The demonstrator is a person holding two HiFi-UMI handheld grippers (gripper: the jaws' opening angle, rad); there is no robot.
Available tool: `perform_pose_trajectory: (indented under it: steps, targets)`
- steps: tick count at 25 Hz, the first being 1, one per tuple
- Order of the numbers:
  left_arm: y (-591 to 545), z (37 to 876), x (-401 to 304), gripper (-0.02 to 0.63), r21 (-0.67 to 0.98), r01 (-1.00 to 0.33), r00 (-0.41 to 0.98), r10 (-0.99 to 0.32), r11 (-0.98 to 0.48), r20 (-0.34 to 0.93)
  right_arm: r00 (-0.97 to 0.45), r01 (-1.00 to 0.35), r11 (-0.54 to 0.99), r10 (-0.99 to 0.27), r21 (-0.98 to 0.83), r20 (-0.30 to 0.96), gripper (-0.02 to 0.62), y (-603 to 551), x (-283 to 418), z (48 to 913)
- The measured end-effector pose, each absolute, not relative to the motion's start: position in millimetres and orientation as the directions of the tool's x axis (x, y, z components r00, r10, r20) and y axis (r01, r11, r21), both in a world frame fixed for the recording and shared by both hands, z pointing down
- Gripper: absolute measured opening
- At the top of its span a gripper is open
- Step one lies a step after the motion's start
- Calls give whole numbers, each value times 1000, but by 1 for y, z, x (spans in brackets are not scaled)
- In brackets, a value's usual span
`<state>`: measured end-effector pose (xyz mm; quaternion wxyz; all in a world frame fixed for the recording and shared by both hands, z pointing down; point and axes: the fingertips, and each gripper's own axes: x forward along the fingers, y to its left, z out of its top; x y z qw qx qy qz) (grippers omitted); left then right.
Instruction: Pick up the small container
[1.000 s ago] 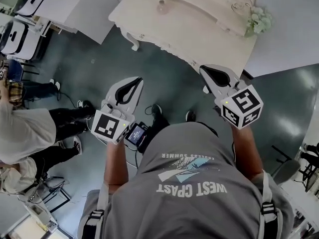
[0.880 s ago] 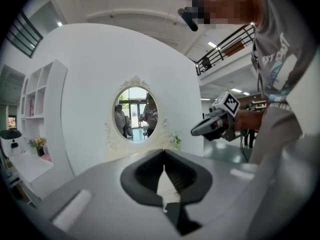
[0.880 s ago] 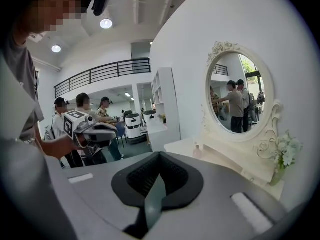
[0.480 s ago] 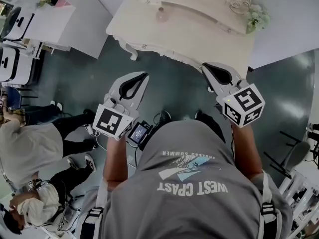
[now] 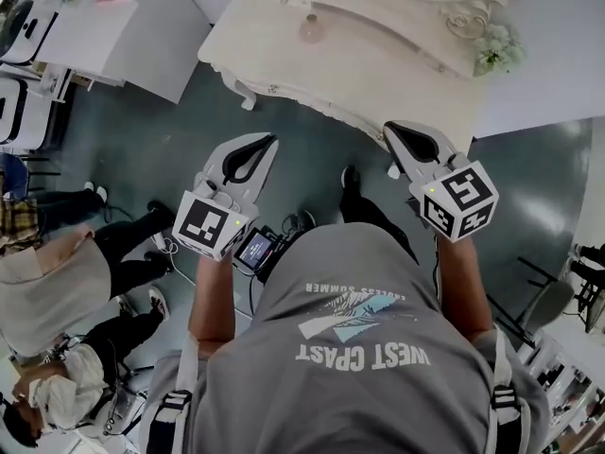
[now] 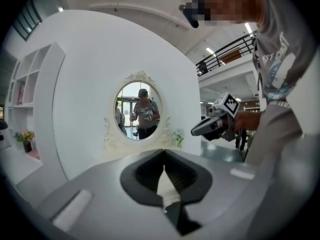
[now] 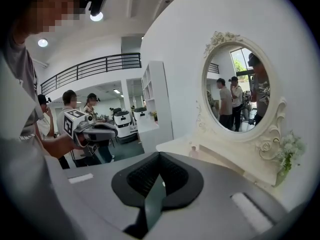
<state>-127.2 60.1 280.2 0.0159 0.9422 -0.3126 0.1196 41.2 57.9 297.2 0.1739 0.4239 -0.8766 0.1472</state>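
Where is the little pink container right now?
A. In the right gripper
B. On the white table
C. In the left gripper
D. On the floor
B: the container stands on the table, ahead of both grippers, and neither gripper holds anything.
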Motion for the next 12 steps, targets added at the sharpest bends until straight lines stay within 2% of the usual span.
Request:
perform_pose_trajectory:
  steps: [12]
  targets:
    - [-19, 269, -86, 3, -82, -723, 651, -716, -686, 253, -725, -654, 743, -562, -141, 398, 2, -58, 62, 310]
